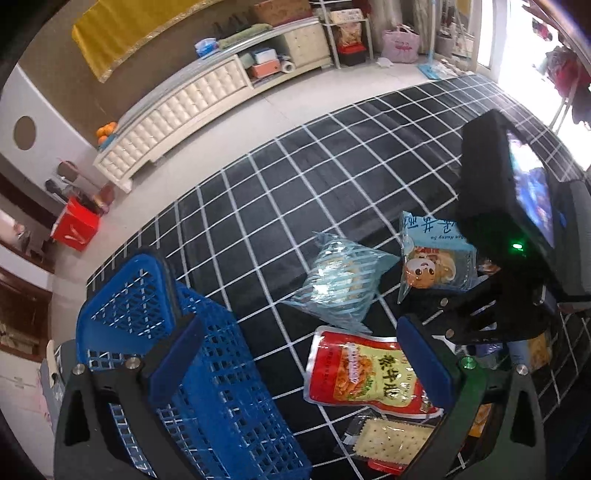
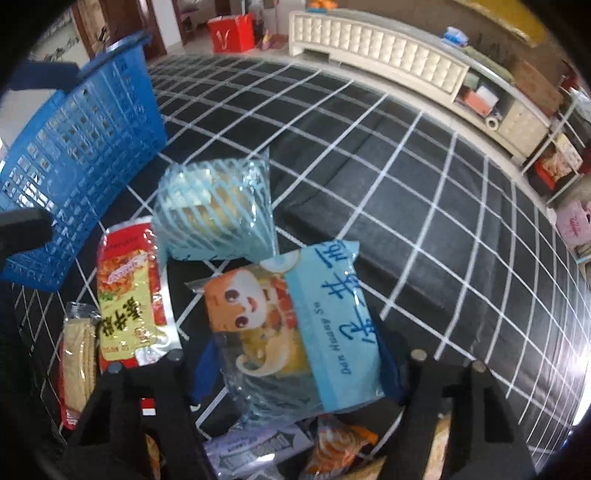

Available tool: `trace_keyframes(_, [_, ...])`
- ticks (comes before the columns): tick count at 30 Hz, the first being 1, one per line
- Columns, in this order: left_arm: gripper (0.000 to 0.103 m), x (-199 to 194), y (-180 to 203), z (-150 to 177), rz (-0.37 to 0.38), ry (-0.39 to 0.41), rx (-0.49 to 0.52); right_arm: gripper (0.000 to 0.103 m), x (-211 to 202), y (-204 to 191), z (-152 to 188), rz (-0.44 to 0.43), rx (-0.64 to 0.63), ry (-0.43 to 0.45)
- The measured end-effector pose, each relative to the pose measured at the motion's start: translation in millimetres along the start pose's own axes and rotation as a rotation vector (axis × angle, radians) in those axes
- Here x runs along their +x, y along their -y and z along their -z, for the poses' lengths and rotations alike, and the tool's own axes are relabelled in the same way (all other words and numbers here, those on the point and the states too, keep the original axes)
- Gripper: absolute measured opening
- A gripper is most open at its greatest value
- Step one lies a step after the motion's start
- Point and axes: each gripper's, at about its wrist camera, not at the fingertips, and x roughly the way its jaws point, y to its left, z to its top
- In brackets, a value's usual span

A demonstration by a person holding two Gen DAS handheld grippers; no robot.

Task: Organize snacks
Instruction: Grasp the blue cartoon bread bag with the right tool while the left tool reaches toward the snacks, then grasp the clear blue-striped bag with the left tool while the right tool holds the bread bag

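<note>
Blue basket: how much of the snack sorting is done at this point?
Nothing visible in the blue basket yet. In hand: the right hand-held gripper grips the light-blue cartoon packet. Left: the striped bag, red pouch, cracker pack and others. The left hand-held gripper is open.

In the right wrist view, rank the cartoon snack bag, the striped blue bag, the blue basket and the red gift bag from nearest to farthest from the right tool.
1. Cartoon snack bag: between the right tool's fingers.
2. Striped blue bag: just beyond it, to the left.
3. Blue basket: far left on the grid mat.
4. Red gift bag: on the floor past the mat.
</note>
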Motion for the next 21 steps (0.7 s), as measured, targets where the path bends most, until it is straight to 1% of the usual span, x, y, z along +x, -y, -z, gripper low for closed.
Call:
trace_keyframes(5, [0.103, -3.5, 4.2, -11.6, 0.043, -0.014, 0.041, 0.074, -43.4, 16.4, 19.4, -0.021, 0.176, 0.092])
trace_keyframes(8, [0.103, -5.5, 13.8, -20.9, 0.101, -0.016, 0.114, 0.074, -63.4, 24.5, 27.8, -0.026, 0.254, 0.123])
trace_keyframes(11, [0.103, 0.6, 20.3, -29.0, 0.118, -0.046, 0.152, 0.074, -71.6, 26.2, 37.4, 0.019, 0.304, 0.094])
trace_keyframes(15, [0.103, 25.4, 25.5, -39.9, 0.124, -0.133, 0.157, 0.074, -68.9, 32.8, 42.8, 0.019, 0.353, 0.063])
trace_keyframes(19, [0.103, 50.3, 32.2, -46.0, 0.087, -0.186, 0.194, 0.074, -59.0, 36.6, 37.0, 0.008, 0.386, 0.052])
trace_keyframes(21, [0.103, 61.8, 34.7, -47.7, 0.076, -0.217, 0.197, 0.074, -54.2, 43.2, 37.4, 0.008, 0.396, 0.042])
